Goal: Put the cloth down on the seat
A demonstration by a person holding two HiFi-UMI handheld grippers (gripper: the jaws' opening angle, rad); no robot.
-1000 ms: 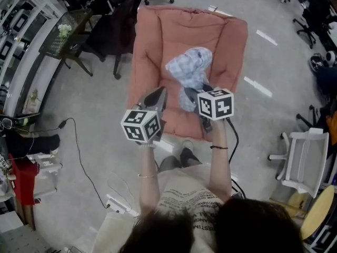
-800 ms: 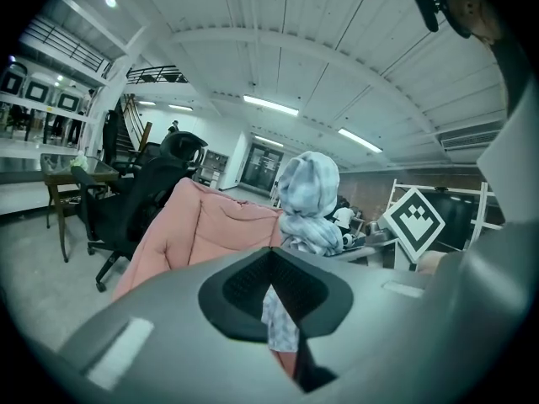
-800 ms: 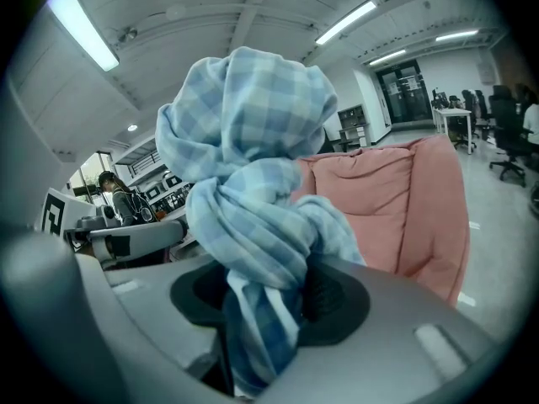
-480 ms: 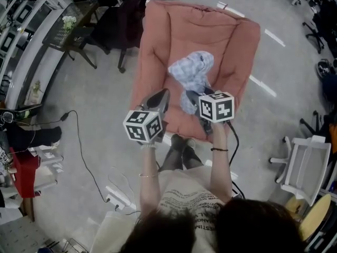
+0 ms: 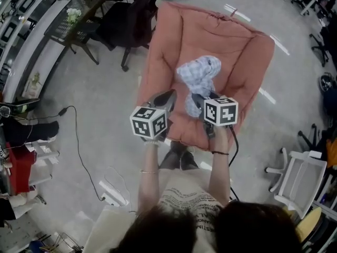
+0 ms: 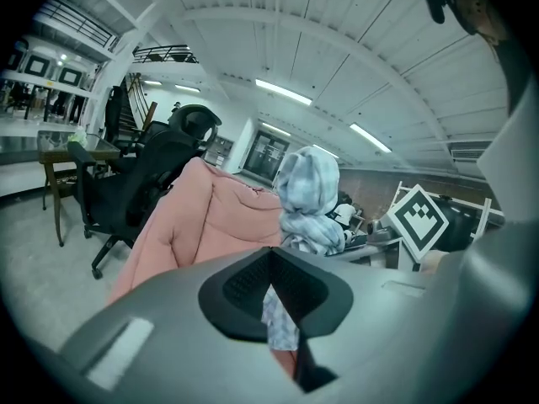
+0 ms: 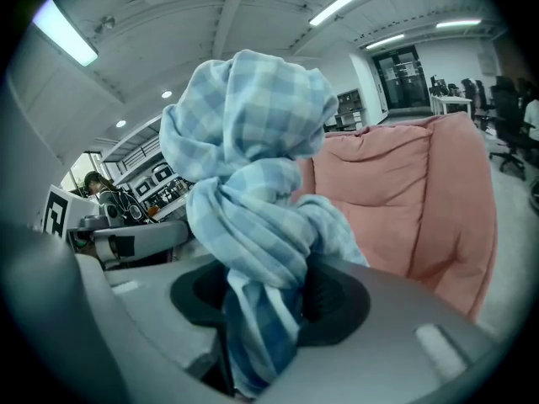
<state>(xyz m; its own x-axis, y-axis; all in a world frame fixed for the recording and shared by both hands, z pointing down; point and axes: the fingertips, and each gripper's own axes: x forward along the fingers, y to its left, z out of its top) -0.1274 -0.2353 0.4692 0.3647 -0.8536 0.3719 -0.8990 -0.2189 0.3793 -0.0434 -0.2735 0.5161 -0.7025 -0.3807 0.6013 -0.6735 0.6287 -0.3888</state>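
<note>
R claw (image 5: pixel 199 100) grips the cloth (image 5: pixel 197 78), a blue-white check bundle. In the R gripper view the jaws stand apart w/ the cloth wedged between the pads (image 7: pixel 333 297). Most of it bunches up beyond the tips and a tail hangs below.

The cloth is over the middle of the pink seat (image 5: pixel 174 41), nearer the front edge. Can't tell if the tail touches the cushion.

L claw (image 5: pixel 167 98) is just left of the cloth, not touching it. Its jaws are closed at the tips w/ nothing gripped; a sliver of cloth and seat shows thru the slit in the L gripper view.

A dark office chair (image 5: pixel 126 20) stands far left of the seat, a white chair (image 5: pixel 295 178) near right. A cable (image 5: pixel 79 152) lies on the floor at left.
</note>
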